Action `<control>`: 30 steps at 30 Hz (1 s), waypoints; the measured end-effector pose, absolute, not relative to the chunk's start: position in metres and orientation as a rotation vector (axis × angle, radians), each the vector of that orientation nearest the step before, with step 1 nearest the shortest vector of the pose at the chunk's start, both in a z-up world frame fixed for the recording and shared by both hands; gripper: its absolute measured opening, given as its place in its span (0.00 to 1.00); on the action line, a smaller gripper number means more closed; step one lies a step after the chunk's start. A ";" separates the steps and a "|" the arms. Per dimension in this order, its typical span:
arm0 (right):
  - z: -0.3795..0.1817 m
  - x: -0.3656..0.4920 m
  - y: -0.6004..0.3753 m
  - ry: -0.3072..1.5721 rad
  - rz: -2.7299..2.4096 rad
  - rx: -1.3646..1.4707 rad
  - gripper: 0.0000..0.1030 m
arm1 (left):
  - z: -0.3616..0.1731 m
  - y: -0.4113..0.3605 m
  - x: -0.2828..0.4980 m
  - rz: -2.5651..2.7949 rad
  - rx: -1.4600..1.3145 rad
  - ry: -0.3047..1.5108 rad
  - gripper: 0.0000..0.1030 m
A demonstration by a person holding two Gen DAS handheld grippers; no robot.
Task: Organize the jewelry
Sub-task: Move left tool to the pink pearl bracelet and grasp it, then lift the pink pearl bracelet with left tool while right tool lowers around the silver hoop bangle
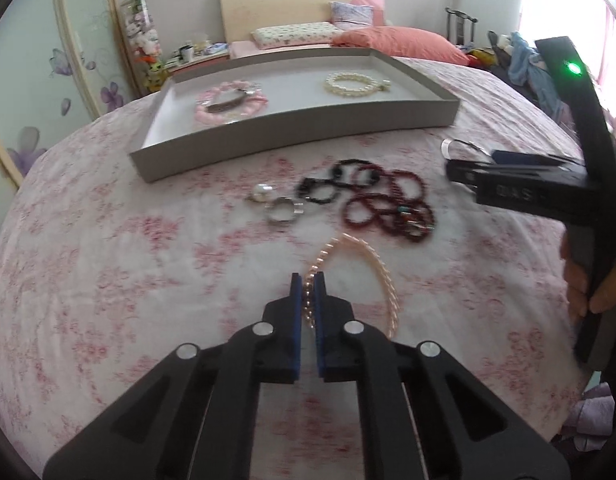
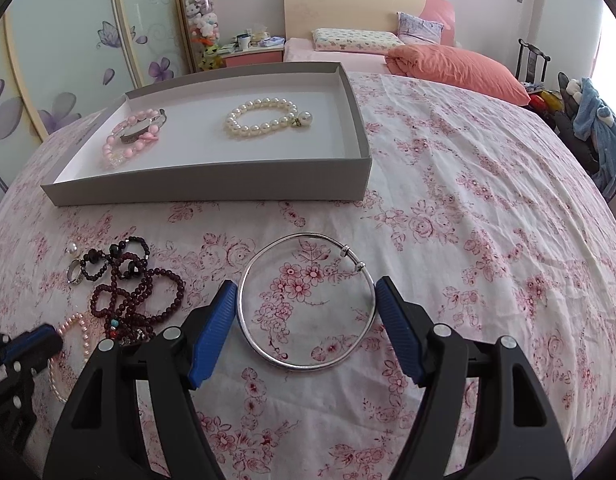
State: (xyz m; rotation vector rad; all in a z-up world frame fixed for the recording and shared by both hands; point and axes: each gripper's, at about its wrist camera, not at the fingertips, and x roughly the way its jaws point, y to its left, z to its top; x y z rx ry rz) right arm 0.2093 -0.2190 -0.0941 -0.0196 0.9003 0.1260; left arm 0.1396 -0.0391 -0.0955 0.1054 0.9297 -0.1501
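Observation:
My left gripper (image 1: 308,280) is shut on a pink pearl necklace (image 1: 378,270) that trails over the floral bedsheet. My right gripper (image 2: 305,290) is open, its blue pads (image 2: 215,328) touching or nearly touching either side of a silver bangle (image 2: 308,300) lying flat on the sheet. The grey tray (image 2: 211,180) holds a pink bead bracelet (image 2: 127,140) and a white pearl bracelet (image 2: 263,118). Dark red beads (image 1: 388,204), black beads (image 1: 328,186), a silver ring (image 1: 281,212) and a pearl piece (image 1: 261,193) lie before the tray.
The bed's headboard, pillows (image 2: 456,68) and a nightstand (image 2: 251,54) lie beyond the tray. A wardrobe with flower decals (image 2: 67,60) stands at left. Clothes on a chair (image 2: 596,128) sit at right.

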 end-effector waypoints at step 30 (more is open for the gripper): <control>-0.093 0.204 -0.204 0.898 0.183 -0.037 0.68 | -0.093 0.013 0.150 -0.076 0.015 0.930 0.06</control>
